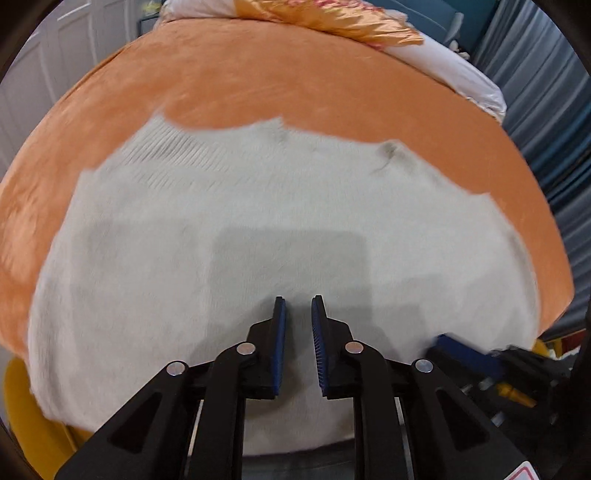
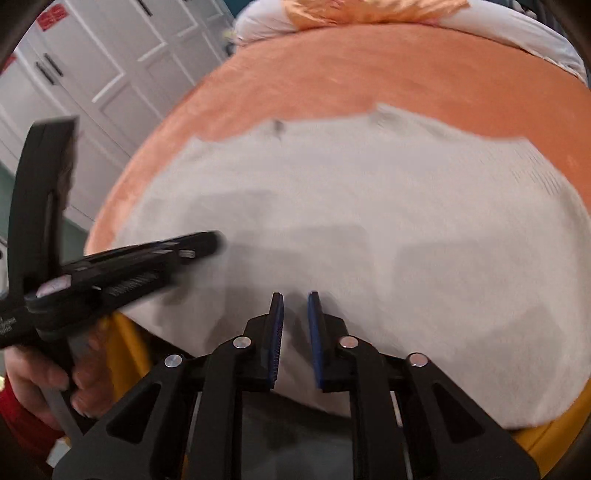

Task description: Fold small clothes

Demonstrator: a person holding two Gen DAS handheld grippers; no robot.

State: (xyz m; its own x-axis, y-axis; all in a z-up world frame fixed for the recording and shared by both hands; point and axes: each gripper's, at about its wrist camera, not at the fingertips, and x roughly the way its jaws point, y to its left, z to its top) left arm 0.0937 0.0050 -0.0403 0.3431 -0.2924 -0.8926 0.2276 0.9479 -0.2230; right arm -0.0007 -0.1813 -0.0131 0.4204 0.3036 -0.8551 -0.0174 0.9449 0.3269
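Note:
A white knitted garment (image 1: 258,221) lies spread flat on an orange bed cover (image 1: 295,85). It also shows in the right wrist view (image 2: 369,206). My left gripper (image 1: 298,306) hovers over the garment's near part with its jaws a little apart and nothing between them. My right gripper (image 2: 295,301) is likewise open and empty above the garment's near edge. The left gripper also appears from the side in the right wrist view (image 2: 207,245), over the garment's left part. The right gripper shows blurred at the right edge of the left wrist view (image 1: 472,354).
Pillows with an orange-gold cloth (image 1: 332,18) lie at the head of the bed. White cupboard doors (image 2: 110,66) stand to the left. Blue curtains (image 1: 546,92) hang on the right. A yellow edge (image 2: 546,439) shows below the garment.

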